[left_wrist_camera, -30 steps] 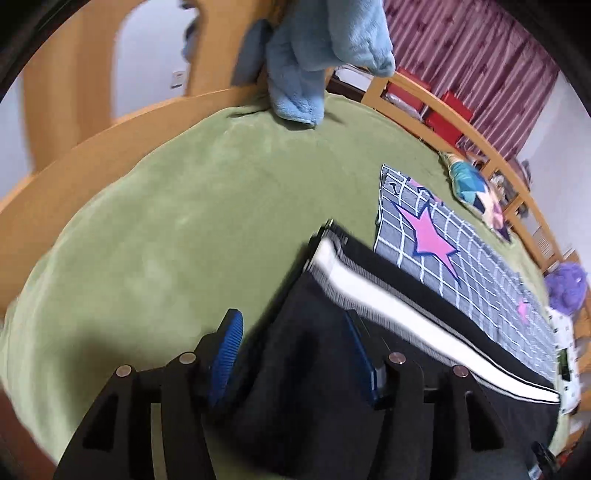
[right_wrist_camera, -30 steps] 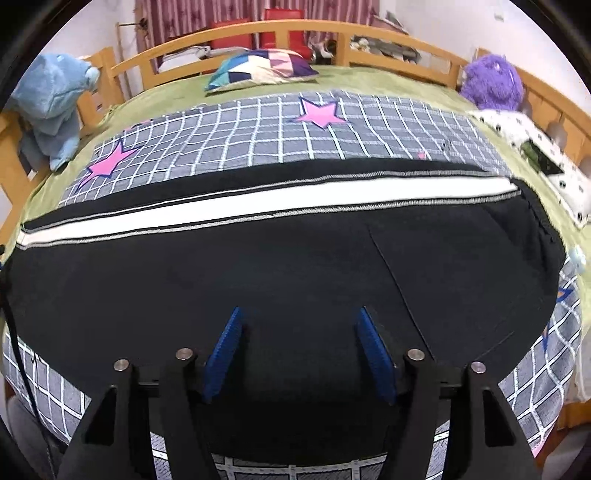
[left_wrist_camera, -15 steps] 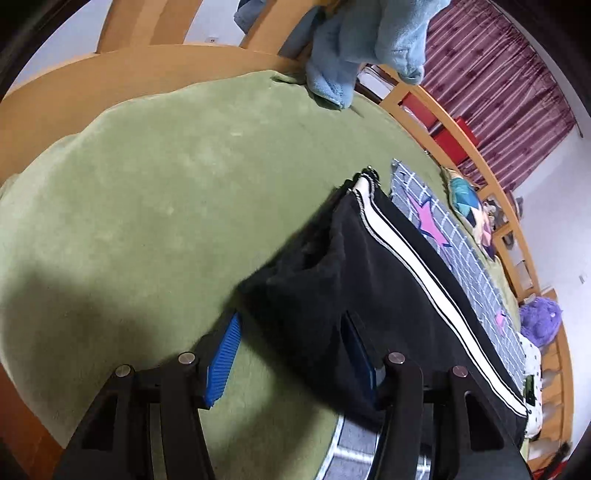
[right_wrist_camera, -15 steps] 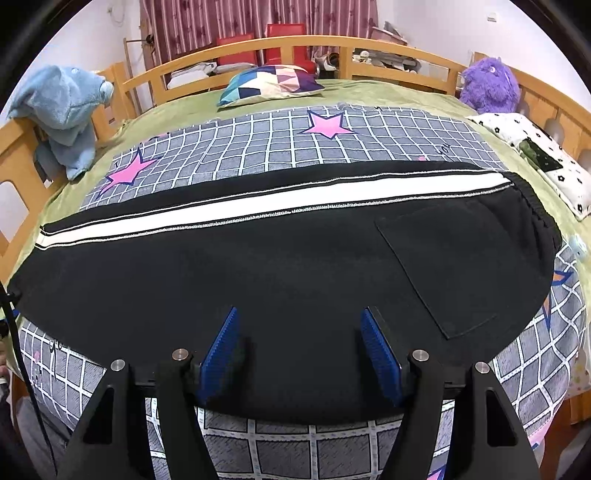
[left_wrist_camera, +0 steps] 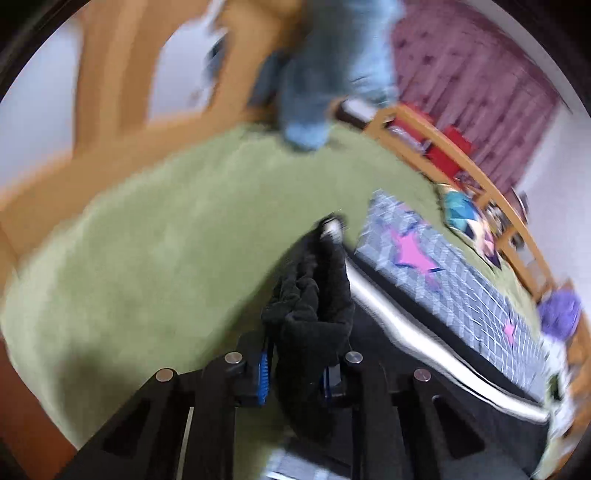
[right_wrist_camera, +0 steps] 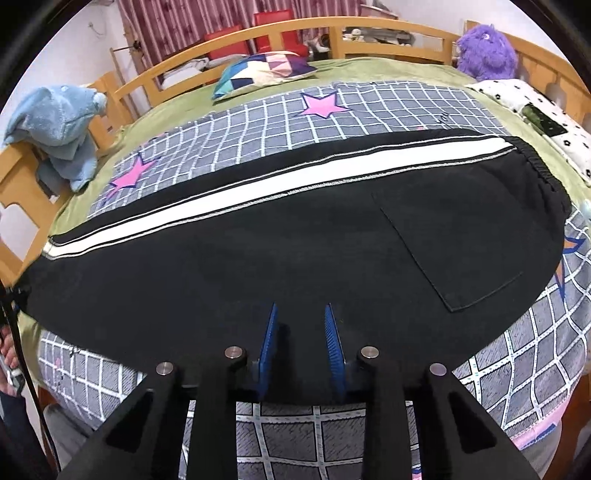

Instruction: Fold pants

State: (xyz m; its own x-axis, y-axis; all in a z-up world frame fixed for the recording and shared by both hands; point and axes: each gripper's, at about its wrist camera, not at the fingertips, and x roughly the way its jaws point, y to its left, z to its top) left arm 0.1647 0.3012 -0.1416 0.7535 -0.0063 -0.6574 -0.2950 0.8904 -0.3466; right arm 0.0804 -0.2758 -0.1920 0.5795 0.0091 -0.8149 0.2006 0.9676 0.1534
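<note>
Black pants (right_wrist_camera: 295, 240) with a white side stripe (right_wrist_camera: 258, 188) lie flat across the bed, waistband to the right and back pocket (right_wrist_camera: 454, 236) facing up. My right gripper (right_wrist_camera: 301, 343) sits at the near edge of the pants. Its jaws are closing to a narrow gap with black cloth between the blue pads (right_wrist_camera: 267, 339). The left wrist view is blurred. There my left gripper (left_wrist_camera: 295, 373) is closing on the leg end of the pants (left_wrist_camera: 306, 306), and the bunched cloth rises between its pads, lifted off the green sheet (left_wrist_camera: 166, 240).
A grey checked blanket (right_wrist_camera: 369, 107) with pink stars lies under the pants. A blue plush toy (right_wrist_camera: 59, 122) hangs on the wooden bed rail (right_wrist_camera: 295, 29) at the left. A patchwork pillow (right_wrist_camera: 262, 70), a purple plush (right_wrist_camera: 484, 48) and a white dotted pillow (right_wrist_camera: 546, 118) lie at the back and right.
Both pairs of jaws have narrowed sharply. The left gripper has gathered the leg end and raised it, with its view swinging. The right gripper has hardly shifted.
</note>
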